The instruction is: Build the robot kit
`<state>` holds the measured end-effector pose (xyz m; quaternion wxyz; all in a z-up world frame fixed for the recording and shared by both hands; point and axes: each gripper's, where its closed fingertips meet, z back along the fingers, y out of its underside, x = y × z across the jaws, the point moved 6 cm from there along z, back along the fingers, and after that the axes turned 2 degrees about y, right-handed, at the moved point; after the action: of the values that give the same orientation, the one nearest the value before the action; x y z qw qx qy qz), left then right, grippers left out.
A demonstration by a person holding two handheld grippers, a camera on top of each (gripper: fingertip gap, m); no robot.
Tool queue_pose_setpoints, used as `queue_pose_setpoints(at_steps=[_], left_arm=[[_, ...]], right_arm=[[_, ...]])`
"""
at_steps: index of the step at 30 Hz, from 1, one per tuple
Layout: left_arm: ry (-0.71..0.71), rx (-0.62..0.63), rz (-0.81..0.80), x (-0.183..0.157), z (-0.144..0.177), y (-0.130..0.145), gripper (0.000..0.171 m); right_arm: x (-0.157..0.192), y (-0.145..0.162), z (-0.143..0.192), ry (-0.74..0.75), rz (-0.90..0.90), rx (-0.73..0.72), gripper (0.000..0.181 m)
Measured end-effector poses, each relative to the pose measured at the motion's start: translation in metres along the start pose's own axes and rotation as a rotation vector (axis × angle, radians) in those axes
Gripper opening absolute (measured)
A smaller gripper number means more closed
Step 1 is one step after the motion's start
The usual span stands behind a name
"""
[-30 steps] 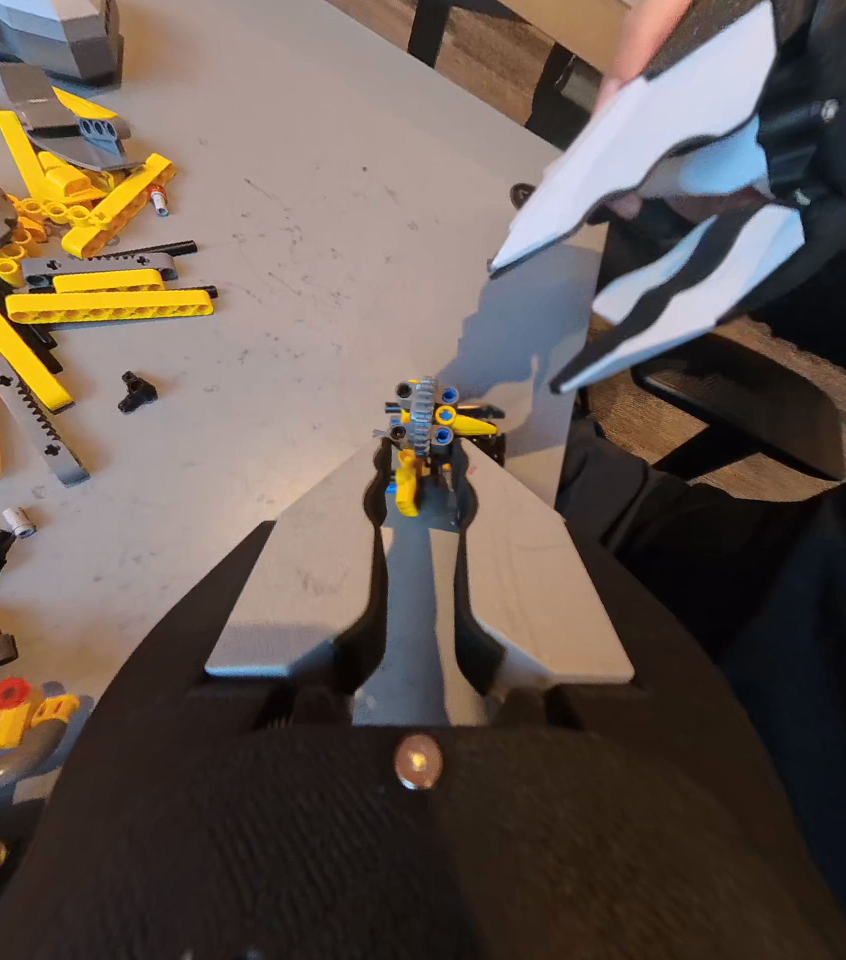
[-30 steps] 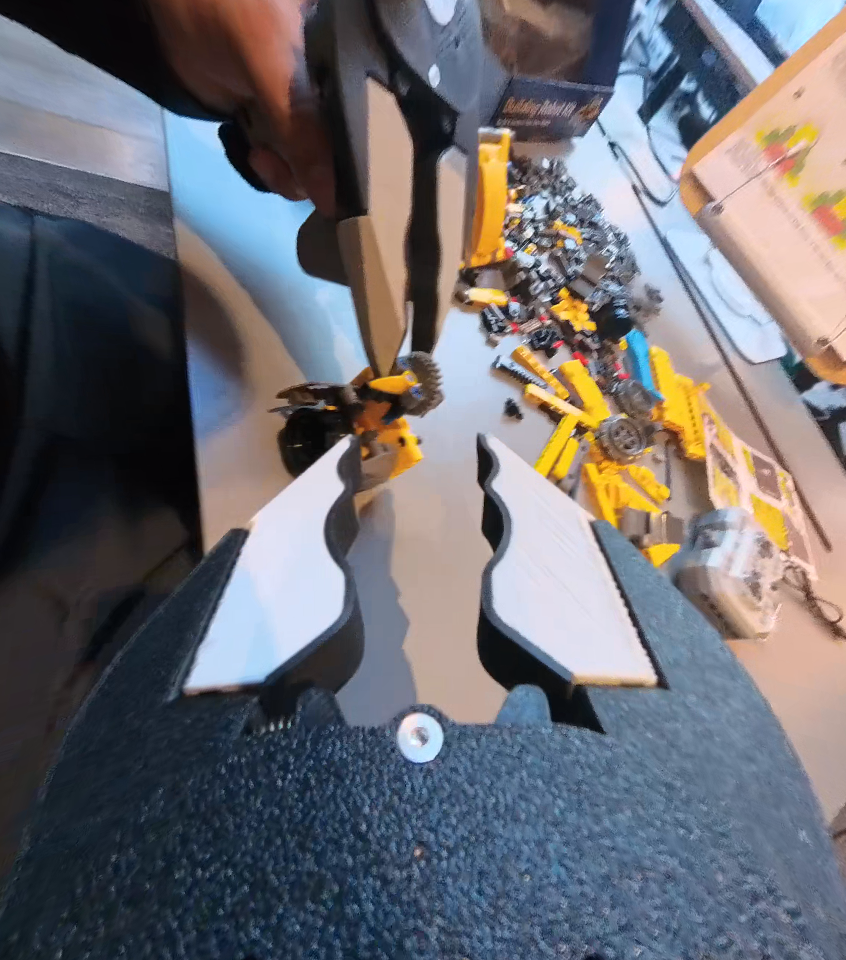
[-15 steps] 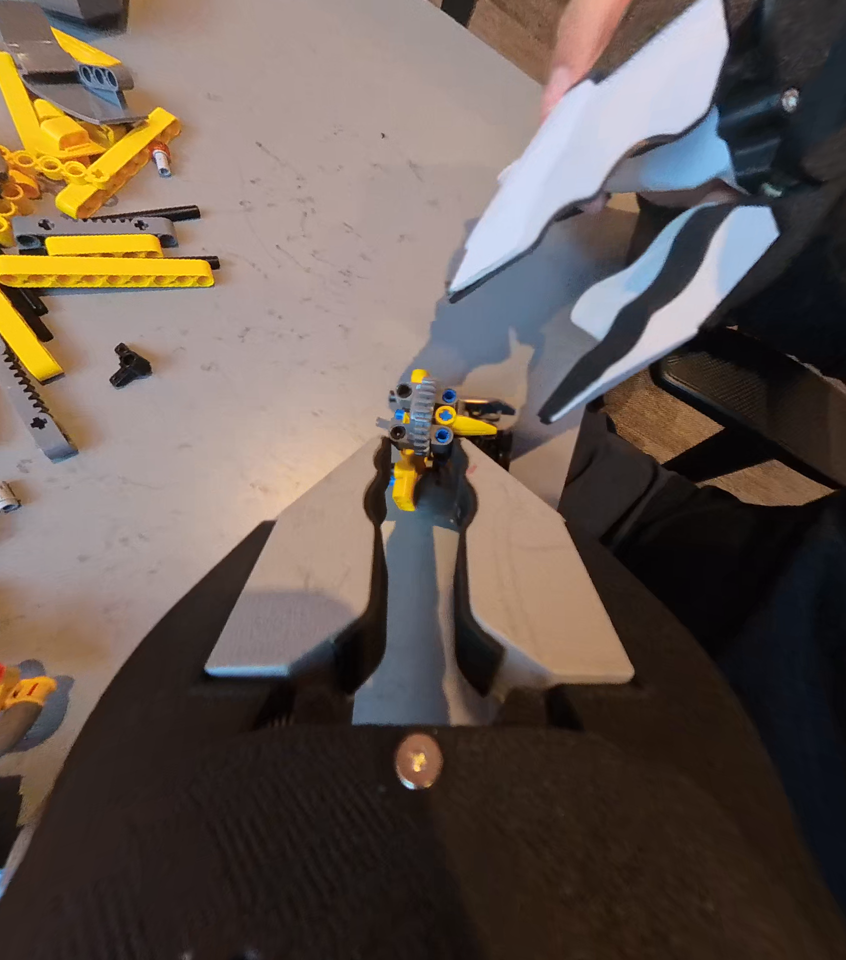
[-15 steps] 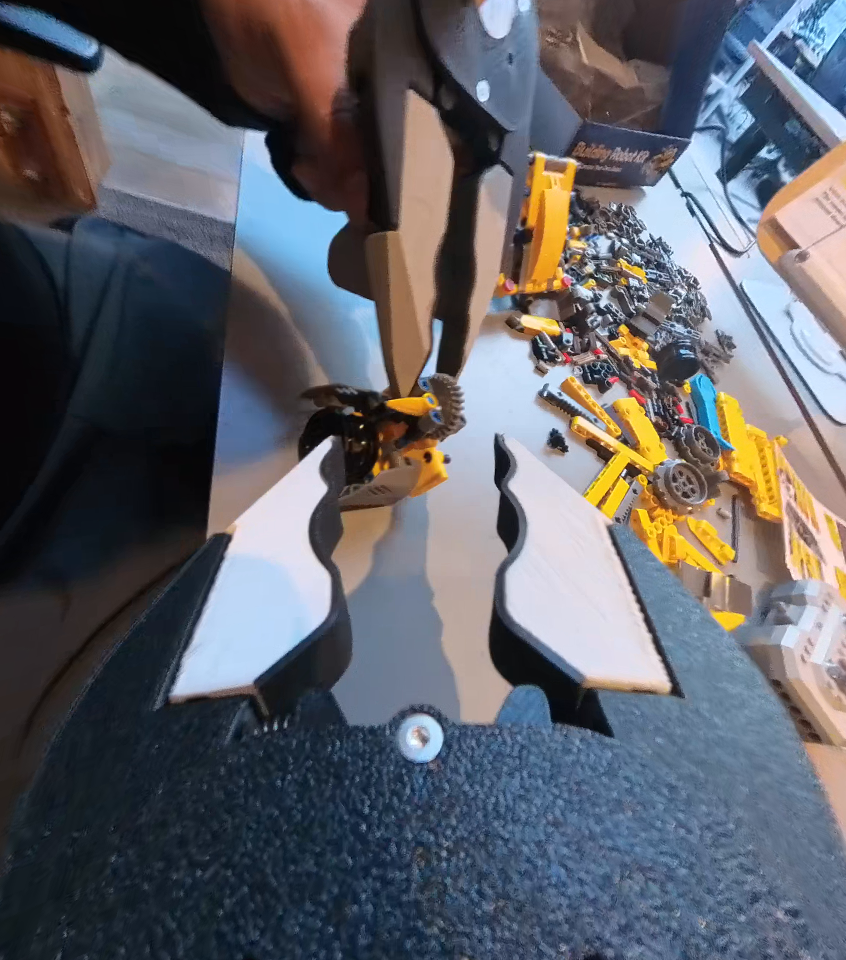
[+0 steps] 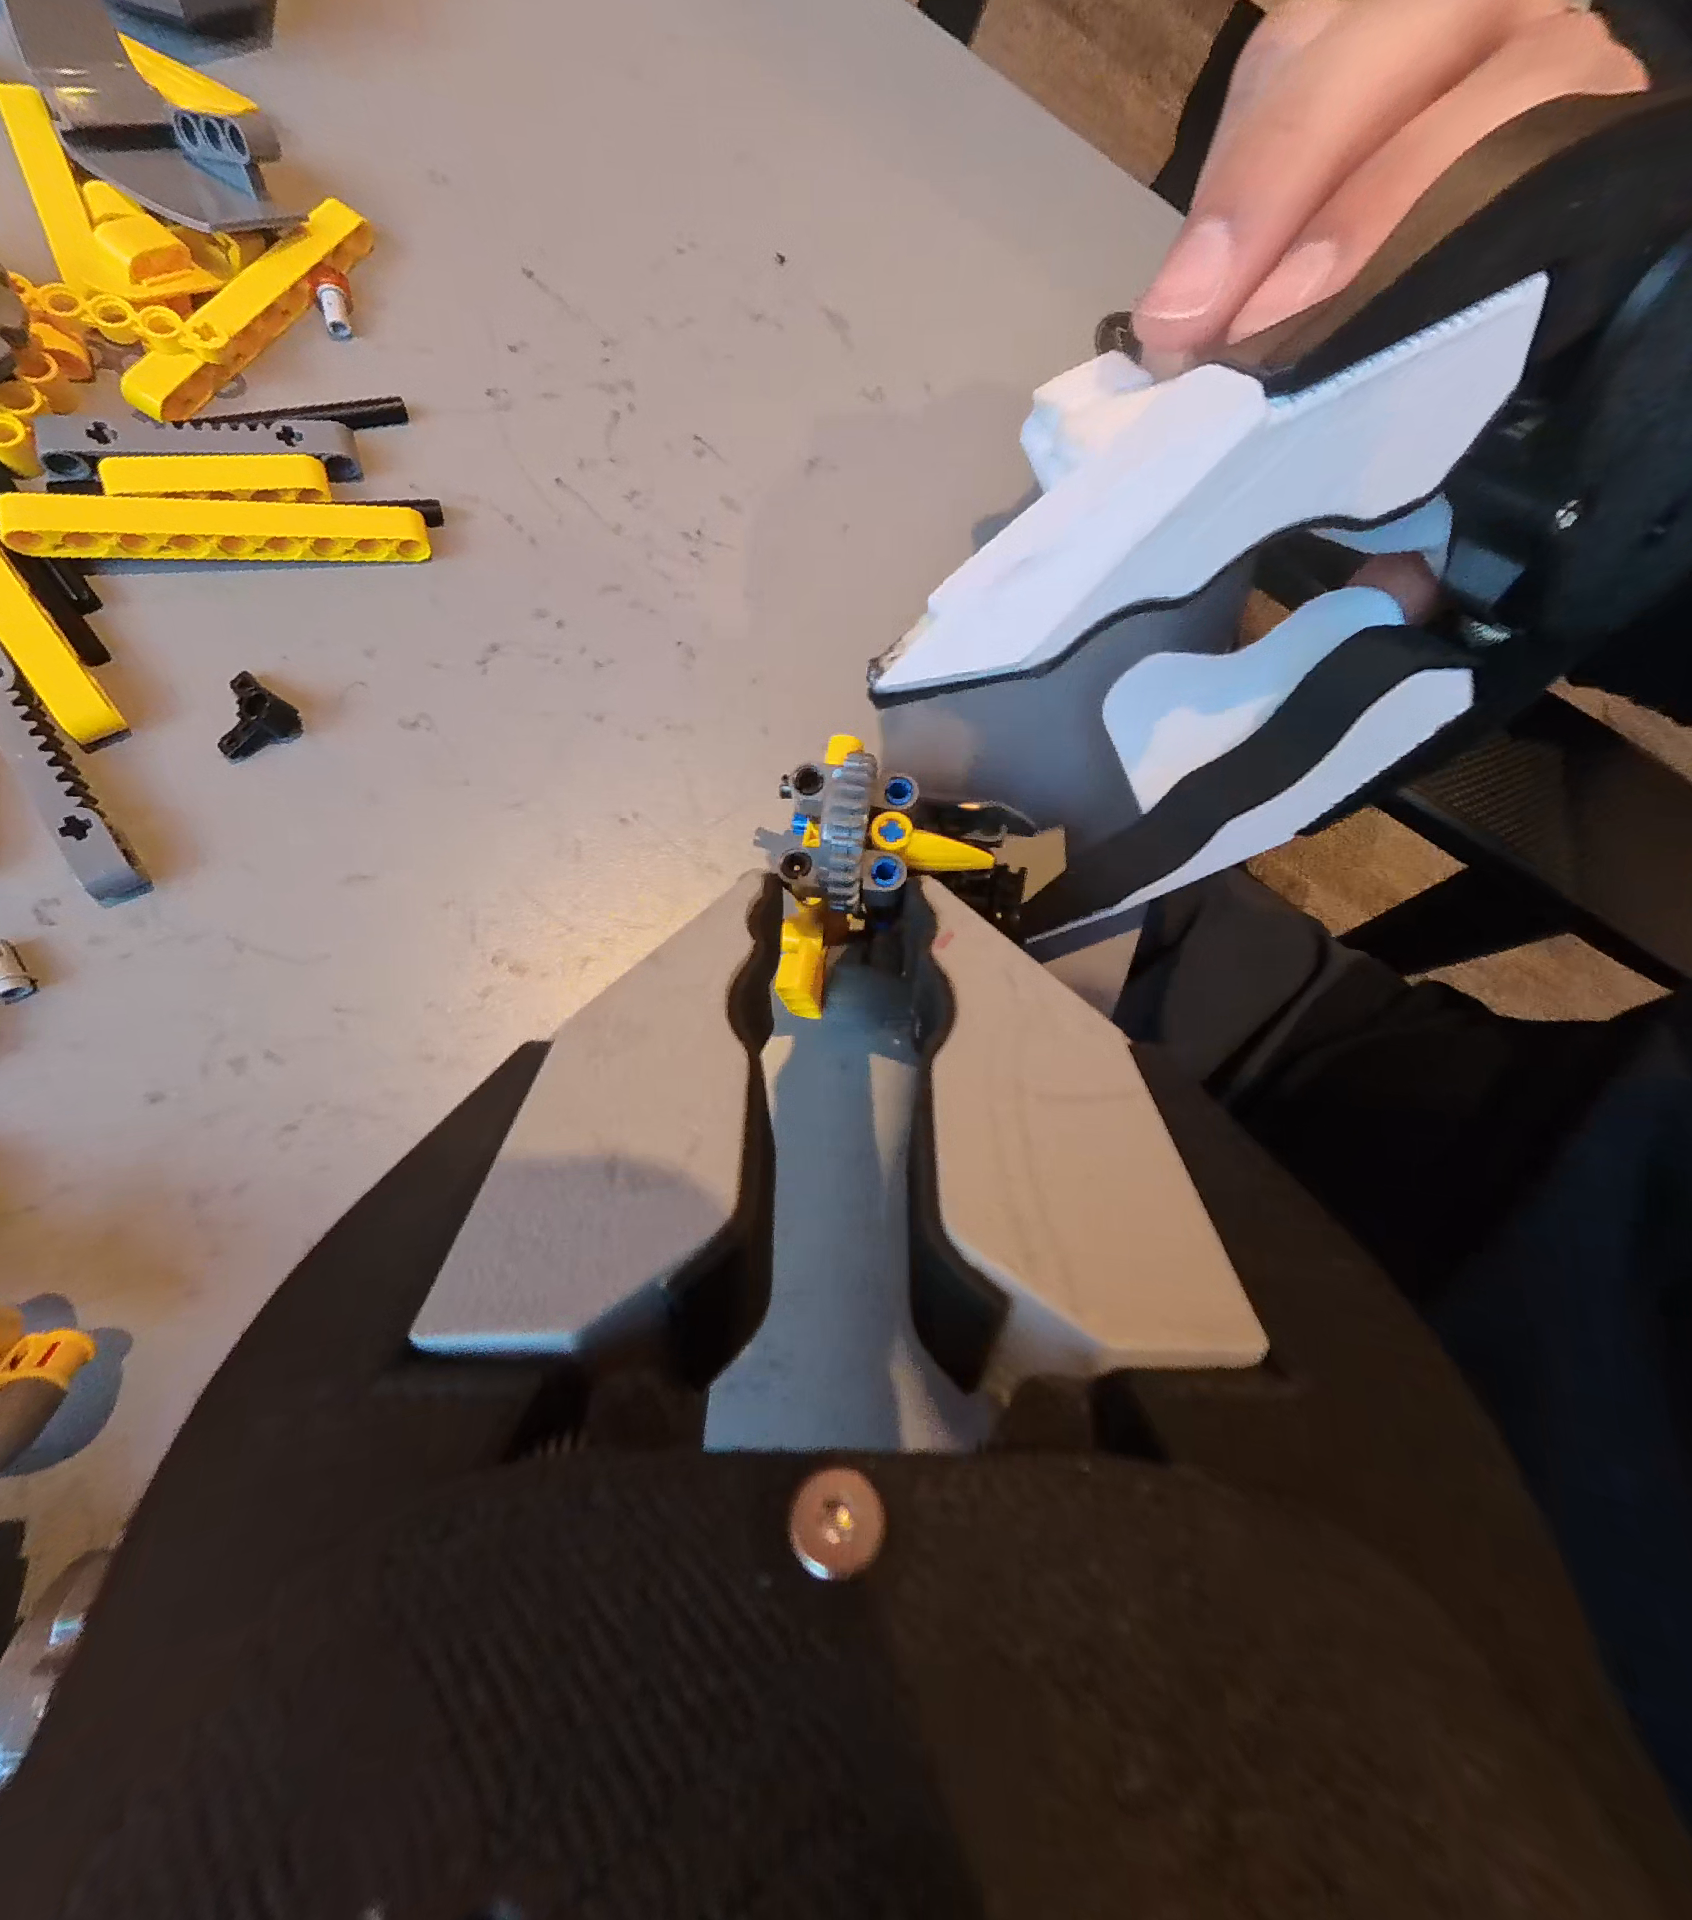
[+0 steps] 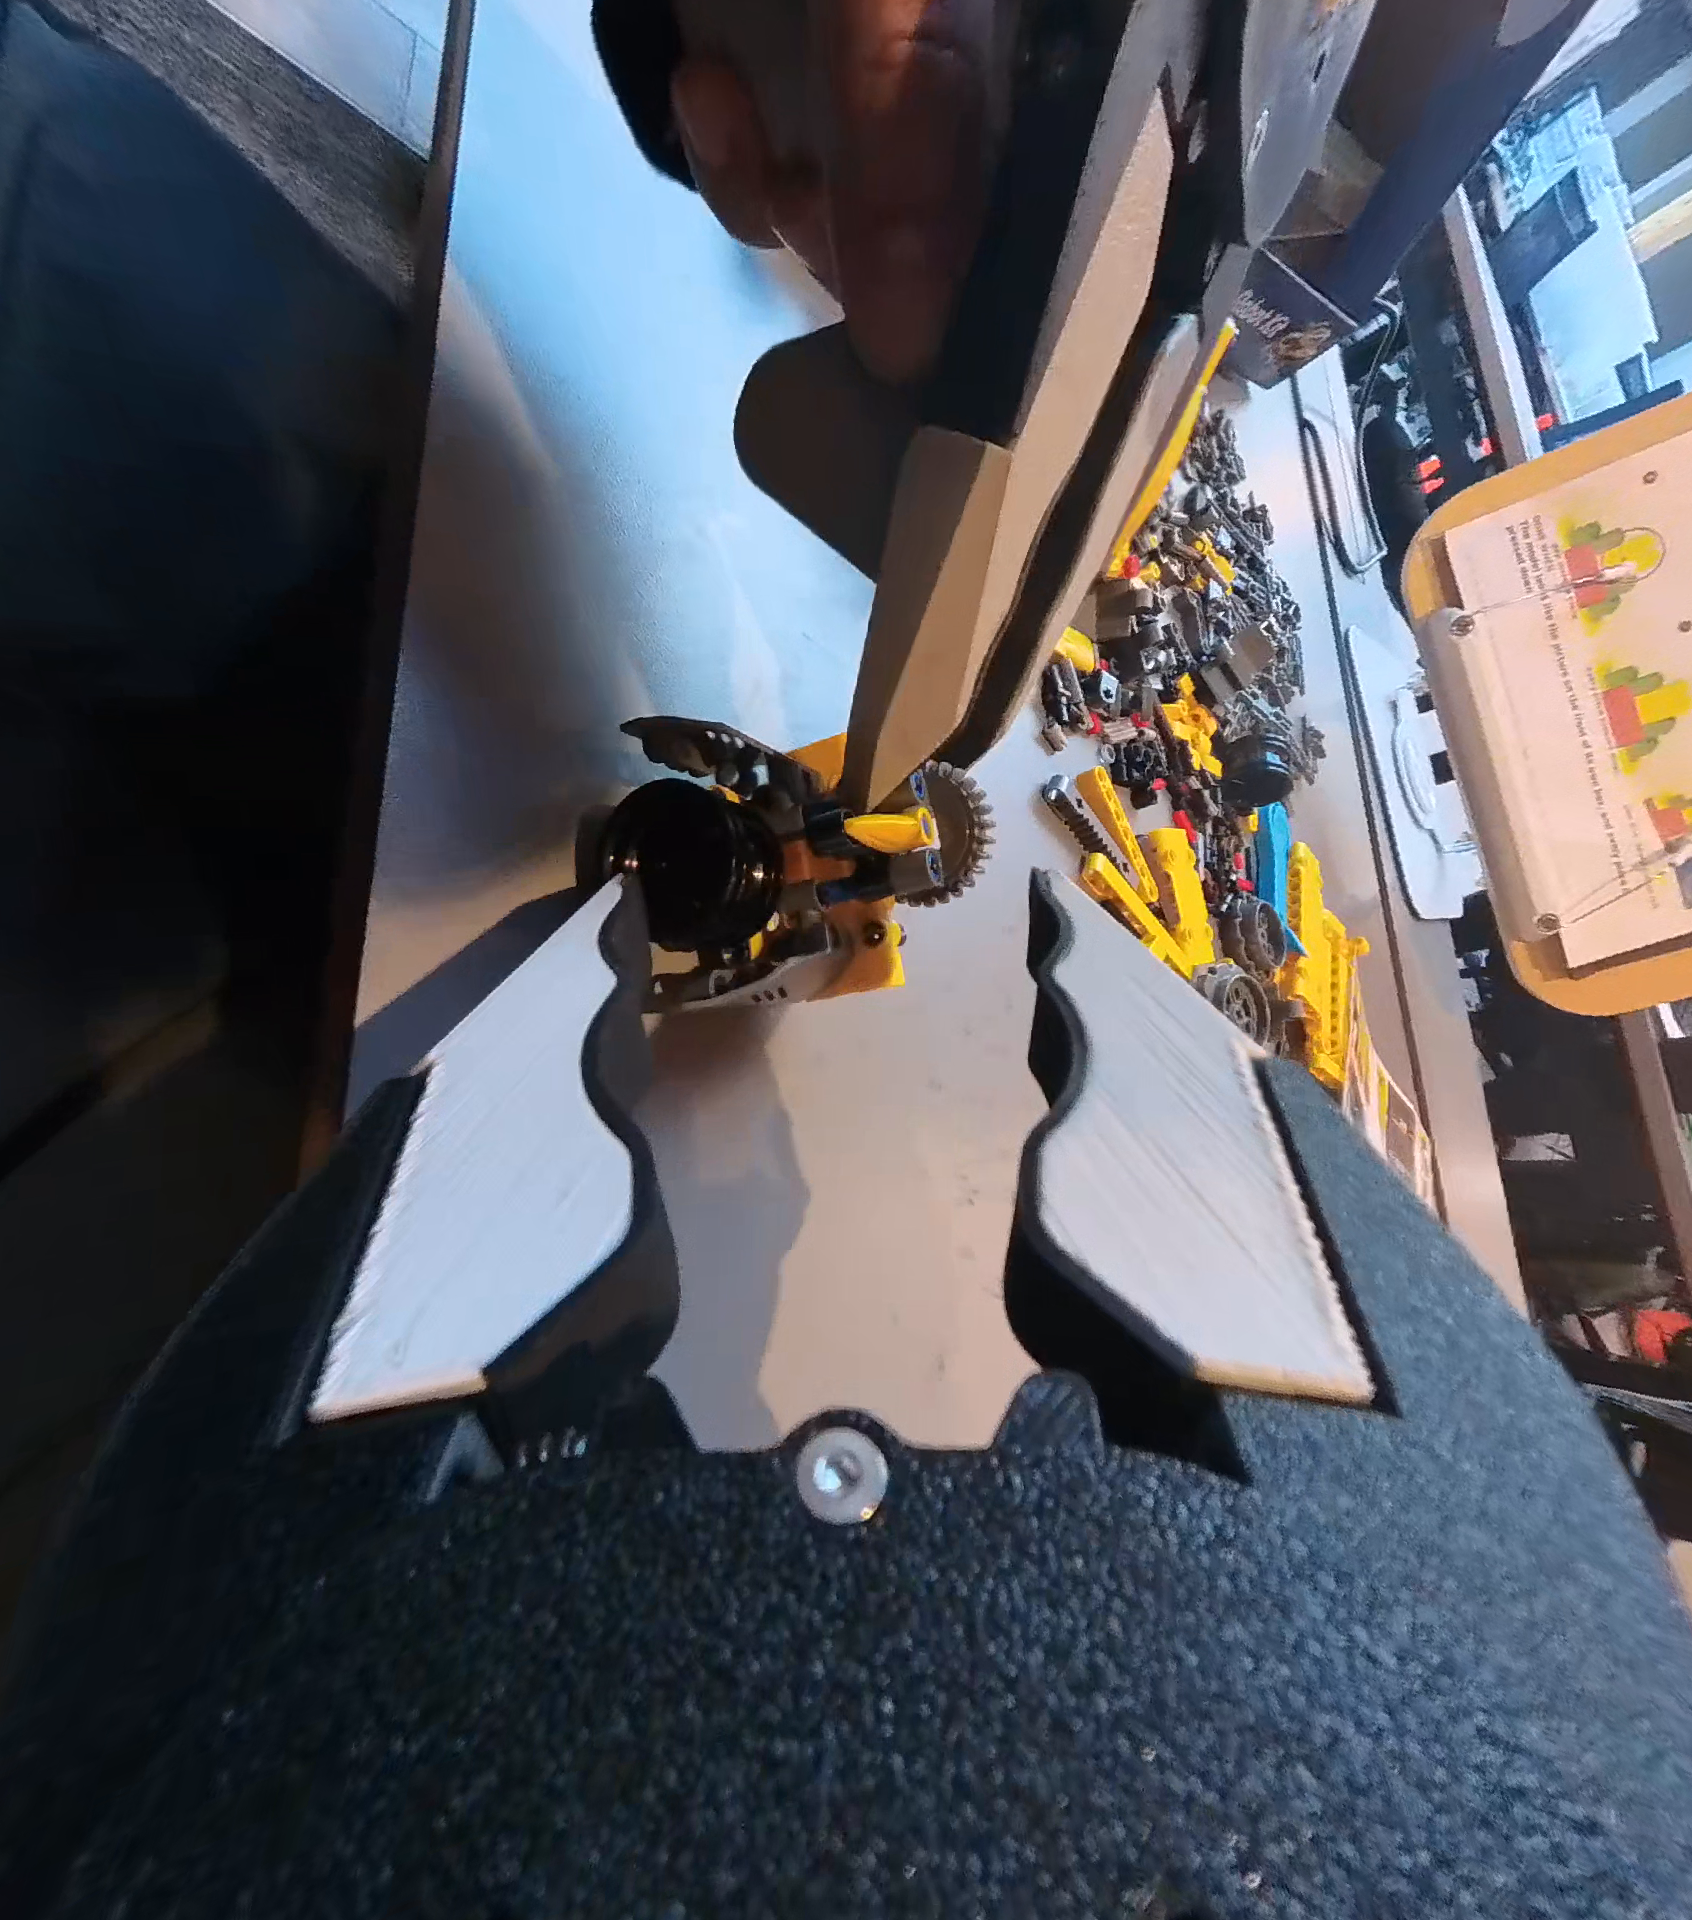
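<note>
A small yellow, grey and black brick model (image 5: pixel 847 831) with a grey gear (image 6: pixel 956 831) and a black wheel (image 6: pixel 696 862) rests near the grey table's (image 5: pixel 613 312) right edge. My left gripper (image 5: pixel 842 920) is shut on the model's yellow part; it also shows from above in the right wrist view (image 6: pixel 883 774). My right gripper (image 6: pixel 826 888) is open and empty, level with the model. Its left fingertip (image 6: pixel 603 914) is at the wheel. In the left wrist view the right gripper (image 5: pixel 967 810) reaches in from the right, held by a hand (image 5: pixel 1268 208).
Loose yellow beams (image 5: pixel 208 520), grey racks and black connectors lie at the table's left. A larger pile of parts (image 6: pixel 1206 748) lies beyond the model. An orange-rimmed board with a printed sheet (image 6: pixel 1631 665) stands at the right. A person's dark clothing (image 5: pixel 1444 1247) lies past the table edge. Both grippers' tips are close together, under 4 cm apart.
My right gripper has moved in closer and lower, so its open jaws now reach the model's side. My left gripper keeps its hold in the same place.
</note>
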<state>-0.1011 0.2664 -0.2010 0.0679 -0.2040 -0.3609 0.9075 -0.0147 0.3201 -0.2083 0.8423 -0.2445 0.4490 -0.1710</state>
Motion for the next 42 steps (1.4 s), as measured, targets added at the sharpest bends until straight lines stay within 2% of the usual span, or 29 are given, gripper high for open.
queue_pose_setpoints(at_steps=[12,16,21,30,38,42], left_arm=[[0.039,-0.005,-0.011,-0.001,-0.001,0.001,0.021],[0.054,0.002,-0.030,0.000,0.000,0.001,0.021],[0.068,0.010,-0.046,0.000,-0.001,0.001,0.021],[0.094,0.014,-0.048,0.001,-0.001,0.001,0.021],[0.110,0.020,-0.063,0.002,-0.001,0.001,0.021],[0.074,0.034,-0.084,0.000,-0.001,0.001,0.021]], right_arm=[[-0.001,-0.001,0.000,-0.043,-0.084,-0.013,0.052],[0.003,-0.005,0.005,-0.073,-0.116,-0.057,0.051],[-0.013,0.003,0.017,-0.060,-0.220,-0.084,0.042],[-0.011,0.003,-0.001,-0.066,-0.095,0.087,0.040],[-0.004,-0.007,-0.002,0.007,0.139,0.217,0.034],[-0.005,-0.012,-0.003,0.024,0.251,0.256,0.041]])
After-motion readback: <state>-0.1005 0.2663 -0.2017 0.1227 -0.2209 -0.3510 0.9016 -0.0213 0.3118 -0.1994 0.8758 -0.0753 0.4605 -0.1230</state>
